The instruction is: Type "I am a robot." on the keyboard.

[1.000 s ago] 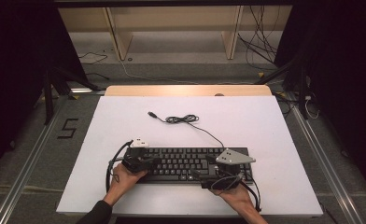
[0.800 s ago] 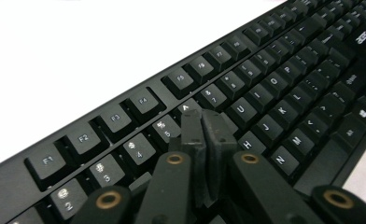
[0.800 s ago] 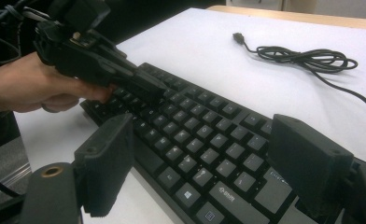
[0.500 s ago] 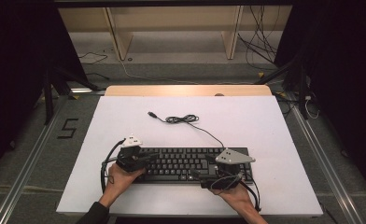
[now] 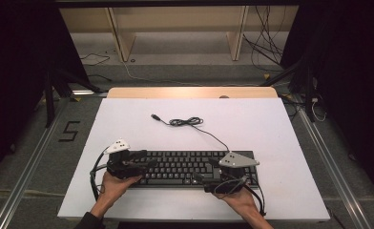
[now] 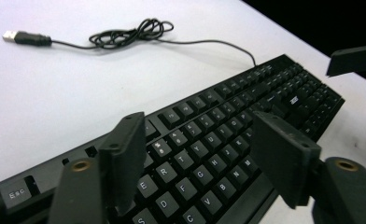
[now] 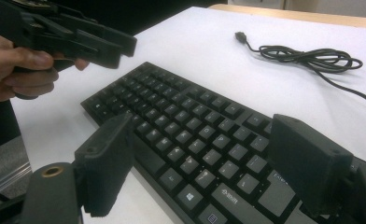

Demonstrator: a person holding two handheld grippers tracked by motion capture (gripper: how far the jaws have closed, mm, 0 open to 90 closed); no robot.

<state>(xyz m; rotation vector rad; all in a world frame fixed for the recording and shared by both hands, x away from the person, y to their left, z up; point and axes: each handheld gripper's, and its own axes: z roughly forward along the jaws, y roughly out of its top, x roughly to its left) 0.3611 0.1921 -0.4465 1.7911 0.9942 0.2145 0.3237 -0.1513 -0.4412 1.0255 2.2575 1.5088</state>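
A white tabletop with a wooden far edge stands on a grey floor. Beyond it stands a pale wooden shelf, with loose cables at far right. Metal rails flank the tabletop, and darkness lies either side.

Black flat plastic keyboard cut off at the bottom edge in the left gripper view, its near-left corner lost behind the jaws. Key legends unreadable from the high view. Far end of its thin black cable too small to make out there.
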